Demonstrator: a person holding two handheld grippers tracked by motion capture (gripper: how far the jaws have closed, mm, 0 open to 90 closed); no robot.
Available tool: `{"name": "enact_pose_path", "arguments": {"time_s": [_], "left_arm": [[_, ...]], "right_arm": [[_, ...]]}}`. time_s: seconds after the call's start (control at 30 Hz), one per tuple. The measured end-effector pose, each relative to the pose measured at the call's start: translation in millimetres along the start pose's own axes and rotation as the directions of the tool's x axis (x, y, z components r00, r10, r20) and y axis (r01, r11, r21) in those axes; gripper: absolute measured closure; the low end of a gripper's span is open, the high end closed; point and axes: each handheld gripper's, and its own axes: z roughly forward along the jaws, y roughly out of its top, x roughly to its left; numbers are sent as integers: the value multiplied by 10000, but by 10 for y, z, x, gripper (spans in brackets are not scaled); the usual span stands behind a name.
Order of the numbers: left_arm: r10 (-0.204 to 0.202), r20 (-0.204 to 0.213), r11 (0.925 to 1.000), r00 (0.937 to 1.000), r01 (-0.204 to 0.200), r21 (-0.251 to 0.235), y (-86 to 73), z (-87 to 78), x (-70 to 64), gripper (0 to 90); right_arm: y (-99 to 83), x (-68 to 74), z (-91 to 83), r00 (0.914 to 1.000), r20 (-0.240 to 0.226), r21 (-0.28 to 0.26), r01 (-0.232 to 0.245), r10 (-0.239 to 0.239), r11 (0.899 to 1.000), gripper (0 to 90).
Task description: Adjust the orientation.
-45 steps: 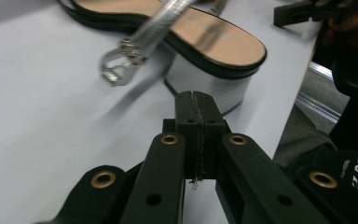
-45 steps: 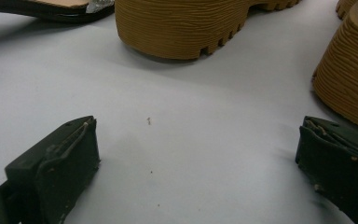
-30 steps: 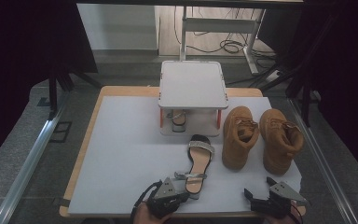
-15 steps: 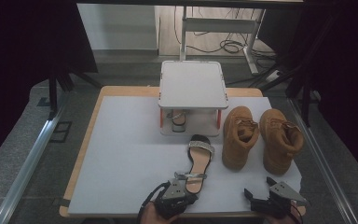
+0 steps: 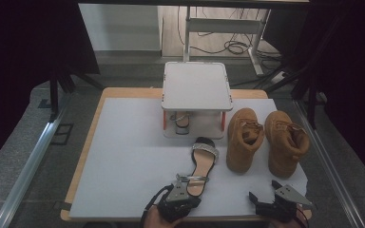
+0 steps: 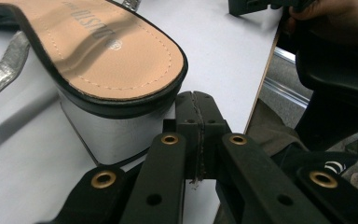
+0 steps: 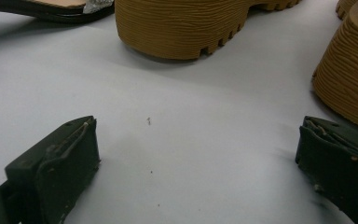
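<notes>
from above, the sandal [image 5: 202, 161] lies on the white surface [image 5: 123, 161] with its toe toward the small white rack [image 5: 197, 85] and its heel at the near edge, where the left tongs [image 5: 180, 199] sit right against it. the left gripper view gives the close detail: the left tongs [image 6: 196, 135] have their jaws pressed flat together with nothing between them, their tips just beside the silver block heel and under the overhang of the tan insole of the sandal [image 6: 116, 60], whether touching or not i cannot tell. that view also catches a hand [image 6: 335, 18] at the far upper corner.

the right tongs [image 5: 266, 205] rest low at the near right edge in the high view. the right gripper view shows the right tongs [image 7: 196, 163] spread wide over bare surface, with the ribbed sole of a tan boot [image 7: 182, 23] ahead and the second boot [image 7: 349, 70] just off to the side. the high view alone shows the boots standing side by side right of the sandal, and another shoe [image 5: 183, 118] tucked under the rack.
</notes>
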Motion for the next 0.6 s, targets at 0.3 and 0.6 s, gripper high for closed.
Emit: {"name": "enact_pose_path", "arguments": {"time_s": [0.3,0.6], "left_arm": [[-402,-858,9992,9955,403,0,-91,-221,148,898],[-606,-1337,9981,9892,613,6,-94,-353,357,896]], "right_arm": [[0,0,0,10000,0,0,1,-1,10000,0],[1,0,0,10000,2,5,-1,1,10000,0]]}}
